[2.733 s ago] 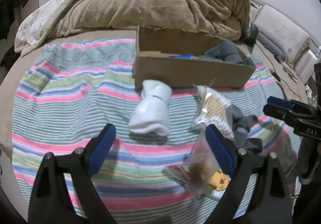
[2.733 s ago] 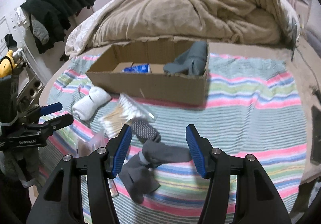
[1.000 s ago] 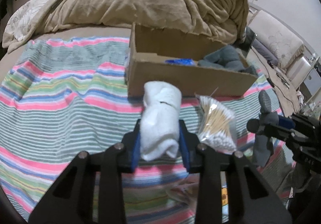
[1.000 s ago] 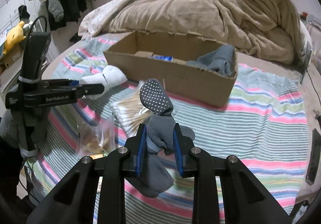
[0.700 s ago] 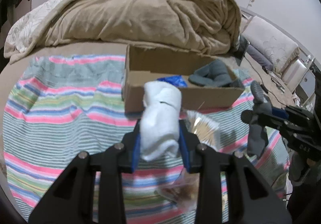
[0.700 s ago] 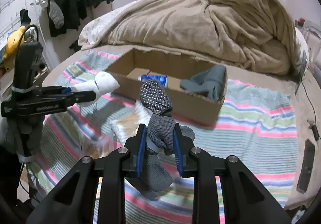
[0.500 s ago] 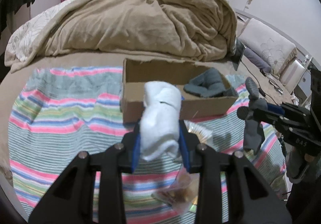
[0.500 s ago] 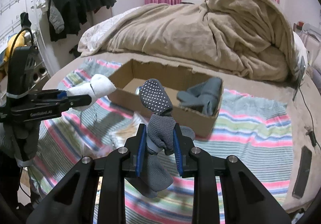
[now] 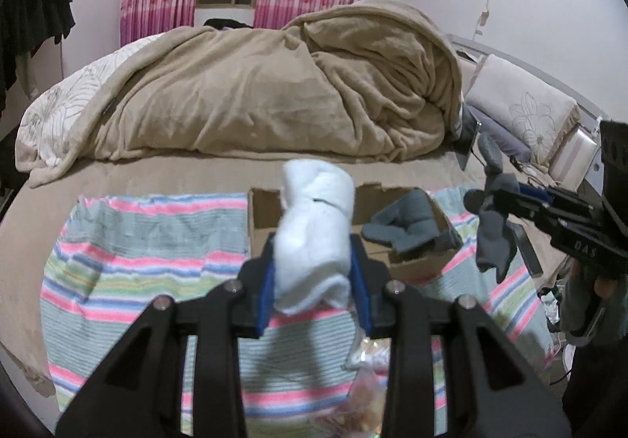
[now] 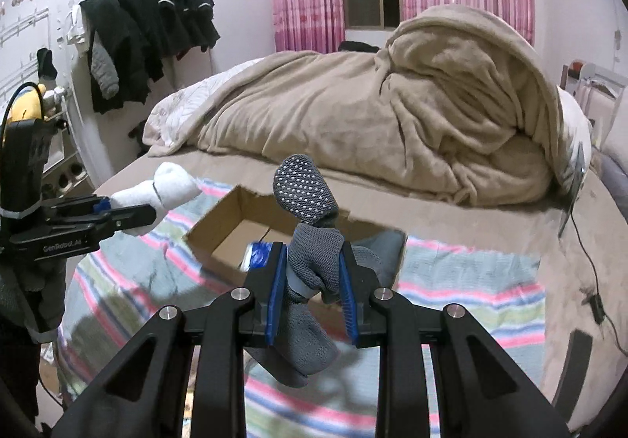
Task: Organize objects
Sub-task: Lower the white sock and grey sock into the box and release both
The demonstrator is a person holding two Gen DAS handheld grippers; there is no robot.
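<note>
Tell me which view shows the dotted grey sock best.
The right wrist view: the grey sock fills the centre, pinched in the right claw, with its dotted sole upright and its tail hanging below. The left wrist view shows it small at the right edge, dangling from that claw, dots not discernible.

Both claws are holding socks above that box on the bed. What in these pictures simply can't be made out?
- Cardboard box contents: in both views the held socks cover much of its inside; the blue item is half hidden behind the right claw and its grey sock.
- Clear packets on the striped blanket: in the left view, blurred and blocked by the left claw holding the white sock roll.
</note>
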